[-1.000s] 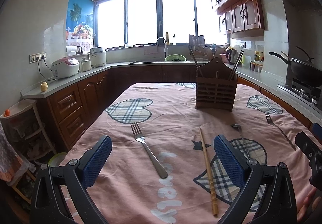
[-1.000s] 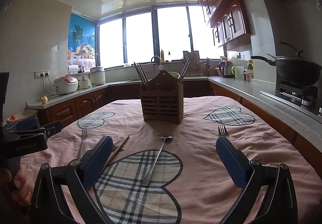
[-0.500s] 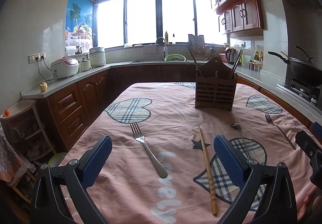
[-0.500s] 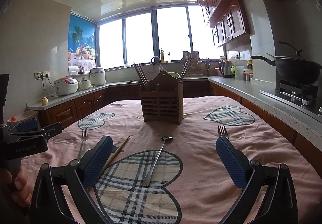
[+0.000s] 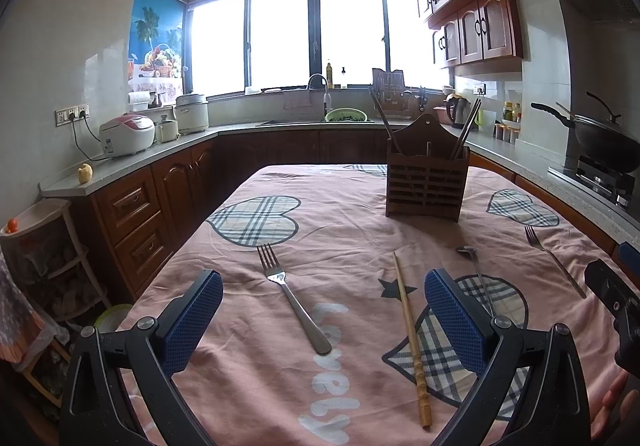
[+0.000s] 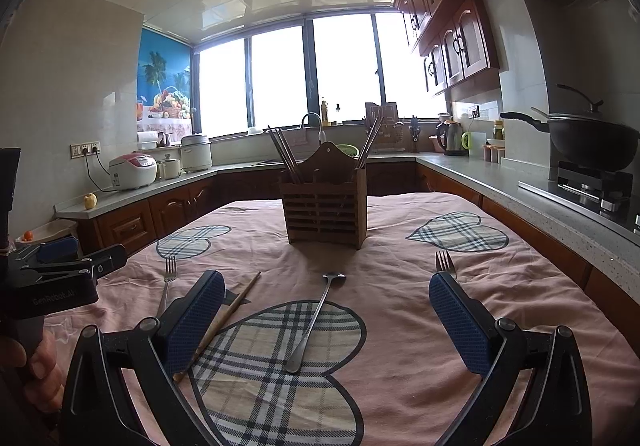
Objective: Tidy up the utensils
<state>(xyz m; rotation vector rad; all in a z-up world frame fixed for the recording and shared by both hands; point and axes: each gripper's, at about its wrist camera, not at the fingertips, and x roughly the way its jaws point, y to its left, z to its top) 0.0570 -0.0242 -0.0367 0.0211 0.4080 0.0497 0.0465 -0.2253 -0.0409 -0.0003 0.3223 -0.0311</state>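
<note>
A wooden utensil holder with chopsticks in it stands on the pink tablecloth; it also shows in the right wrist view. A fork lies between the open jaws of my left gripper. A wooden chopstick lies just left of its right finger. A spoon lies between the open jaws of my right gripper. A second fork peeks above its right finger. Both grippers are empty, above the table's near end.
Kitchen counters wrap around the table, with a rice cooker, a sink and a wok on a stove. The left gripper's body shows at the left of the right wrist view.
Nothing has visibly changed beyond a very slight drift of the right view.
</note>
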